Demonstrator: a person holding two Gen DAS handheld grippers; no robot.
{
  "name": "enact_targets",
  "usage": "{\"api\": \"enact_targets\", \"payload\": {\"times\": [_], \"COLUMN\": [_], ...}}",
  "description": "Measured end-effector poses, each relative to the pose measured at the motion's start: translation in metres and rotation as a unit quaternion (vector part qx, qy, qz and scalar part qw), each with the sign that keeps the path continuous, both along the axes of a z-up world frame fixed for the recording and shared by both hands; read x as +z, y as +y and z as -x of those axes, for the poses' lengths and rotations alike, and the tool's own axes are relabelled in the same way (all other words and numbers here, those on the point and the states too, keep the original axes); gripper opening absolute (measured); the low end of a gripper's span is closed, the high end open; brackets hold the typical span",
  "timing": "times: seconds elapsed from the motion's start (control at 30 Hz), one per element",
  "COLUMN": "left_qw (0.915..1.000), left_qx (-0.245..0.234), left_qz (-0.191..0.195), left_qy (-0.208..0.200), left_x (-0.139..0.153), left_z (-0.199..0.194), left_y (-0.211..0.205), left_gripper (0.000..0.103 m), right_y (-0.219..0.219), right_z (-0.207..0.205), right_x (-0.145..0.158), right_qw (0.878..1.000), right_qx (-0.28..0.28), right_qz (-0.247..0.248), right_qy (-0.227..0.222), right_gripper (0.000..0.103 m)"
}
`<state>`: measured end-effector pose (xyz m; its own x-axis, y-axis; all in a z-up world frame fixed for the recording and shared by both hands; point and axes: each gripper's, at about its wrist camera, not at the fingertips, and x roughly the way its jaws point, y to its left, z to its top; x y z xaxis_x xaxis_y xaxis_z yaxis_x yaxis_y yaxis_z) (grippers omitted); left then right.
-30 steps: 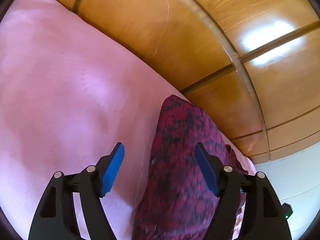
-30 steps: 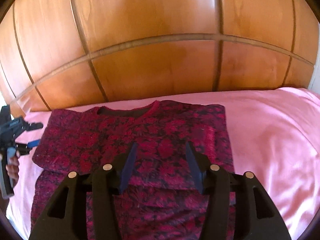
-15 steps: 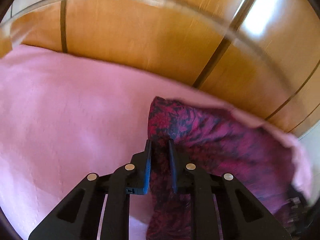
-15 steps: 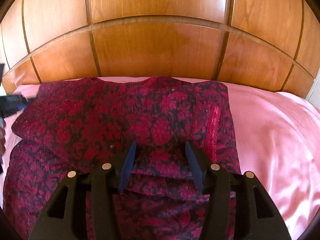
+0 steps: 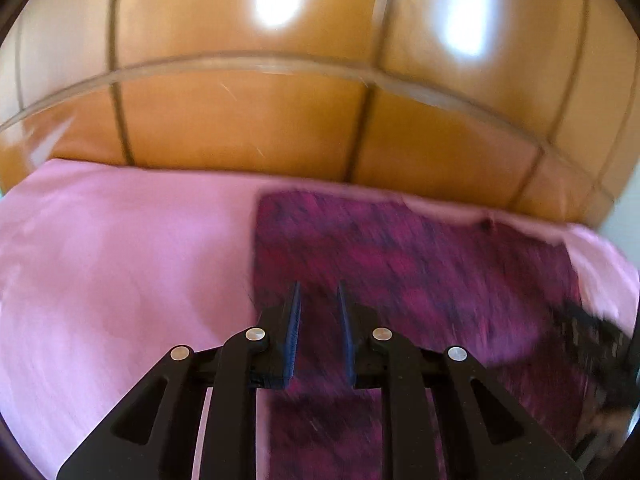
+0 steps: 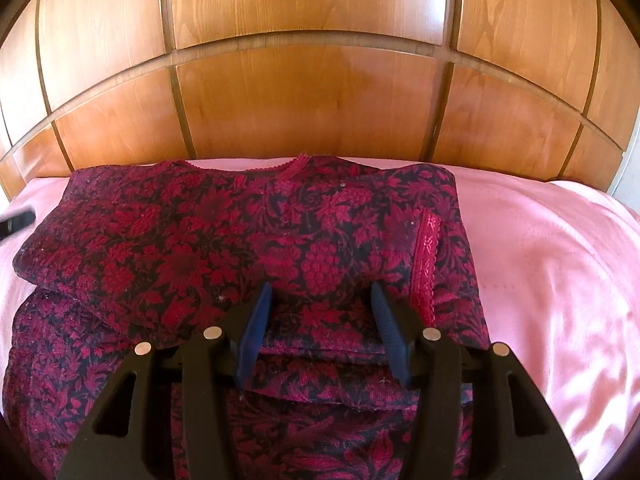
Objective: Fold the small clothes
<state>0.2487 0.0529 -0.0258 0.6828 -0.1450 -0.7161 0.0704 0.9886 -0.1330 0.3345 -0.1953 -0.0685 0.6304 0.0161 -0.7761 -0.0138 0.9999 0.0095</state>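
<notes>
A dark red floral garment (image 6: 248, 248) lies on the pink bed sheet (image 6: 560, 264), both sleeves folded in over its body, neckline toward the headboard. My right gripper (image 6: 320, 300) is open and hovers just above the garment's middle, near the folded sleeve cuff (image 6: 426, 256). In the blurred left wrist view the garment (image 5: 420, 264) fills the right half. My left gripper (image 5: 319, 300) has its jaws close together, with garment fabric between the fingers at the garment's left edge.
A panelled wooden headboard (image 6: 312, 92) rises right behind the garment. Pink sheet (image 5: 120, 260) stretches to the left of the garment in the left wrist view. The left gripper's tip (image 6: 16, 220) shows at the far left of the right wrist view.
My left gripper went from wide open to nearly shut on the garment's left edge and swung round toward the headboard. My right gripper moved forward over the garment, still open.
</notes>
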Motion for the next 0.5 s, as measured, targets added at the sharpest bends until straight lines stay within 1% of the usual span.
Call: {"api": "enact_targets", "payload": {"times": [0.1, 0.13, 0.27, 0.37, 0.4, 0.43, 0.47, 0.5], "left_qw": [0.9992, 0.9992, 0.9990, 0.9988, 0.9988, 0.9988, 0.9989, 0.9989], "left_qx": [0.001, 0.006, 0.018, 0.032, 0.034, 0.038, 0.041, 0.043], "left_qz": [-0.032, -0.032, -0.029, -0.027, -0.028, -0.028, -0.023, -0.017], "left_qy": [0.023, 0.022, 0.030, 0.026, 0.023, 0.017, 0.008, -0.003], "left_x": [-0.025, -0.028, -0.025, -0.010, -0.004, 0.003, 0.008, 0.014], "left_z": [-0.004, -0.005, -0.008, 0.006, 0.017, 0.025, 0.032, 0.045], "left_y": [-0.009, -0.010, -0.008, -0.002, -0.004, -0.004, -0.002, -0.001], "left_gripper": [0.016, 0.016, 0.016, 0.017, 0.031, 0.042, 0.055, 0.055], "right_y": [0.000, 0.001, 0.004, 0.006, 0.007, 0.008, 0.008, 0.007], "right_z": [0.001, 0.002, 0.002, 0.003, 0.004, 0.005, 0.007, 0.010], "right_x": [-0.001, -0.001, -0.001, 0.000, 0.002, 0.004, 0.010, 0.013], "right_qw": [1.000, 1.000, 1.000, 1.000, 1.000, 1.000, 1.000, 1.000], "right_qx": [0.001, 0.001, 0.000, -0.002, -0.003, -0.005, -0.009, -0.014], "right_qz": [-0.001, 0.001, 0.010, 0.015, 0.020, 0.023, 0.023, 0.020], "right_qy": [-0.001, -0.002, -0.005, -0.005, -0.005, -0.005, -0.004, -0.005], "right_gripper": [0.051, 0.051, 0.051, 0.052, 0.053, 0.058, 0.062, 0.072]}}
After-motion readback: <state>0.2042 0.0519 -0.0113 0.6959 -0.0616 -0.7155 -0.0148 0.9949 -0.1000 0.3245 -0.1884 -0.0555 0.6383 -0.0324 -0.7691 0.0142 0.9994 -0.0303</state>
